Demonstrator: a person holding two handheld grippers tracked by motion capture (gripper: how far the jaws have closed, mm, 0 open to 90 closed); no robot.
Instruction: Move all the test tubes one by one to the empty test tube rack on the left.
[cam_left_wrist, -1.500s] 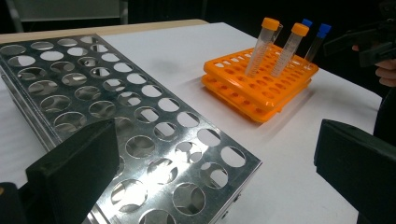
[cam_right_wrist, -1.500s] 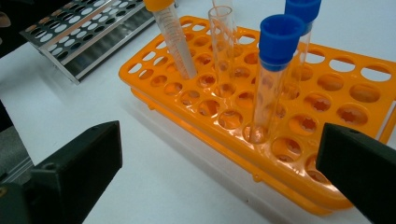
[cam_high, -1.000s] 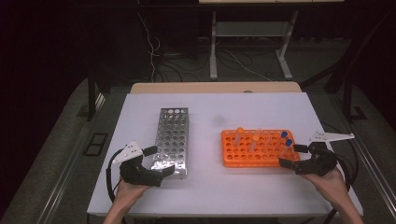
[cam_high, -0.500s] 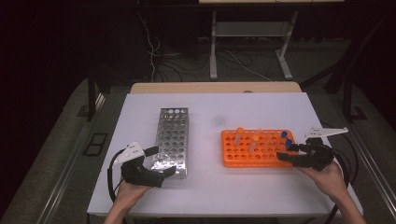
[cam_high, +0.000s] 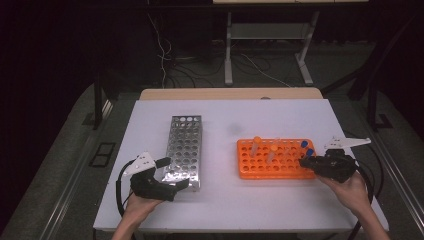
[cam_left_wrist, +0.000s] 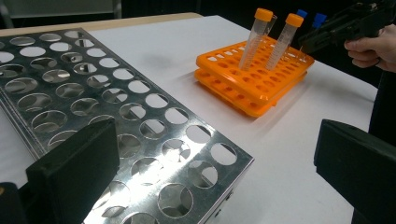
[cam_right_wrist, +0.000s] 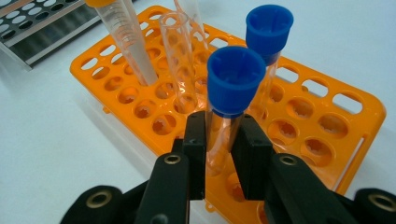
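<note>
Dark floor and loose cables lie behind the white surface (cam_high: 220, 205), which sits in the middle of the high view. Compared with a second ago, the right claw (cam_right_wrist: 223, 140) has just been closing, and now its two black jaws are clamped on a tube with a blue cap (cam_right_wrist: 229, 100); before, they stood wide apart beside the rack. Both hands are in the same spots as before, and the racks have not moved. The held tube is clear and thin, with a round, bright blue cap on top. It stands upright in a hole near the right end of the orange rack (cam_high: 247, 170), at the right of the high view, and the jaws squeeze it just under the cap. A second blue-capped tube (cam_right_wrist: 268, 37) stands just behind it, toward the upper right of the right claw view. Two tubes with orange caps (cam_left_wrist: 257, 37) lean in holes farther left in the same rack, and an open clear tube (cam_right_wrist: 180, 56) stands near them. The left claw (cam_left_wrist: 215, 168) rests at the lower left of the high view, with its jaws apart and nothing between them, at the near end of the shiny metal rack (cam_high: 182, 150). That metal rack has many round holes.
</note>
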